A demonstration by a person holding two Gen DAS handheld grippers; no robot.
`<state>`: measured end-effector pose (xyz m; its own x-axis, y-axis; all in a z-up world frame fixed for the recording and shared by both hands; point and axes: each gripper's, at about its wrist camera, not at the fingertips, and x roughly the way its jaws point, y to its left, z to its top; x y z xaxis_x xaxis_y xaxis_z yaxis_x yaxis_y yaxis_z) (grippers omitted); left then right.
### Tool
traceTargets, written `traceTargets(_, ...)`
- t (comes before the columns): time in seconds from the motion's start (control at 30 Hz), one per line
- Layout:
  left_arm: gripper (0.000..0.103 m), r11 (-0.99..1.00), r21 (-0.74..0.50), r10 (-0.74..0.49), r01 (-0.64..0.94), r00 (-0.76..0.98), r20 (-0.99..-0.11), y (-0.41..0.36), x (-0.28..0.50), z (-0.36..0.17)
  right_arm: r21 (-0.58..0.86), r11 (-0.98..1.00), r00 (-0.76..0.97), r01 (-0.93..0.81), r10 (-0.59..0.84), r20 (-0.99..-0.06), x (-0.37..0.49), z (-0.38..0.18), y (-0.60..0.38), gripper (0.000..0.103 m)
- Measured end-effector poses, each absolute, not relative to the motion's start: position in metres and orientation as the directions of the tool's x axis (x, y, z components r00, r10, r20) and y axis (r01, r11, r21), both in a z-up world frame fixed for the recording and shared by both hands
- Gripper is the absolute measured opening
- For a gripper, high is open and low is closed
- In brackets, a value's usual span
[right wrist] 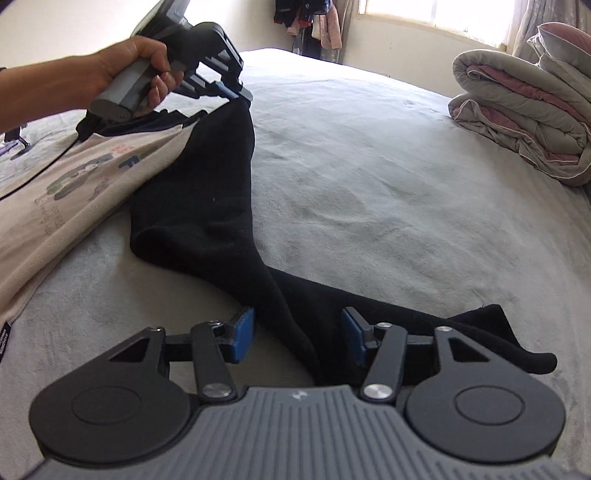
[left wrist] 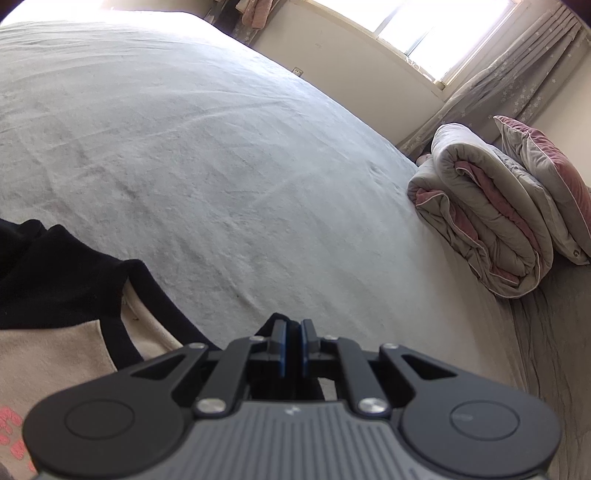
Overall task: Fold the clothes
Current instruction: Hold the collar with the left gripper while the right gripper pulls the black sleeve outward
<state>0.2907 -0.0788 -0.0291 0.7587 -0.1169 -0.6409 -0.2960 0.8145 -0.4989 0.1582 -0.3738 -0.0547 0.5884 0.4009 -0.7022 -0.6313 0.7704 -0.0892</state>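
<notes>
Two grippers (right wrist: 242,96) (right wrist: 297,338), one sweatshirt (right wrist: 207,206), one duvet (right wrist: 524,122).

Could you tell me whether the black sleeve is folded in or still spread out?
Spread out: the black sleeve stretches across the bed, away from the cream body.

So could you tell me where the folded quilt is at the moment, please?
The folded quilt lies at the bed's far right edge in the right wrist view, below the window, against a pillow.
</notes>
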Motion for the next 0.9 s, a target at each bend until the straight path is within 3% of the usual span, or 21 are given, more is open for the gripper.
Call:
traceTargets(0.03,0.008,0.818,-0.496,-0.118,-0.292,0.759,-0.641,-0.079,0.291,-0.029,-0.081,0.776,0.601,-0.626,0.413,-0.684,0.16,-0.054,-0.376,0.044)
traceTargets(0.07,0.008,0.822,-0.492,-0.117,-0.288,0.759,-0.64,-0.08,0.291,-0.028,-0.05,0.8,0.615,-0.598,0.418,-0.668,0.164,-0.05,-0.381,0.021)
traceTargets(0.1,0.007,0.826,-0.488,-0.116,-0.284,0.76,-0.639,-0.081,0.291,-0.027,-0.016,0.824,0.63,-0.566,0.421,-0.653,0.169,-0.047,-0.388,0.011)
traceTargets(0.2,0.007,0.833,-0.484,-0.123,-0.268,0.764,-0.634,-0.084,0.292,-0.027,-0.02,0.899,0.732,-0.438,0.344,-0.588,0.172,-0.035,-0.402,0.009)
traceTargets(0.4,0.008,0.855,-0.475,-0.171,-0.21,0.751,-0.638,-0.102,0.295,-0.042,-0.104,0.993,0.887,-0.064,0.009,-0.461,0.174,-0.016,-0.423,0.009)
traceTargets(0.47,0.008,0.876,-0.444,-0.165,-0.19,0.747,-0.645,-0.113,0.297,-0.049,-0.068,0.998,0.889,-0.016,-0.017,-0.458,0.177,-0.018,-0.432,0.008)
traceTargets(0.7,0.011,0.898,-0.416,-0.193,-0.142,0.722,-0.664,-0.118,0.306,-0.068,-0.183,0.983,0.833,0.018,-0.117,-0.542,0.195,-0.047,-0.424,0.009)
traceTargets(0.77,0.021,0.896,-0.431,-0.239,-0.104,0.706,-0.667,-0.114,0.309,-0.068,-0.193,0.981,0.825,0.012,-0.119,-0.553,0.195,-0.048,-0.425,0.013)
traceTargets(0.8,0.035,0.893,-0.445,-0.275,-0.071,0.697,-0.662,-0.111,0.309,-0.065,-0.171,0.985,0.821,0.006,-0.102,-0.561,0.194,-0.045,-0.428,0.019)
traceTargets(0.83,0.049,0.894,-0.447,-0.299,-0.036,0.695,-0.654,-0.109,0.308,-0.061,-0.144,0.99,0.818,0.0,-0.083,-0.569,0.192,-0.042,-0.431,0.025)
traceTargets(0.9,0.061,0.909,-0.416,-0.313,0.026,0.702,-0.64,-0.104,0.305,-0.054,-0.085,0.996,0.816,-0.011,-0.04,-0.577,0.187,-0.033,-0.439,0.048)
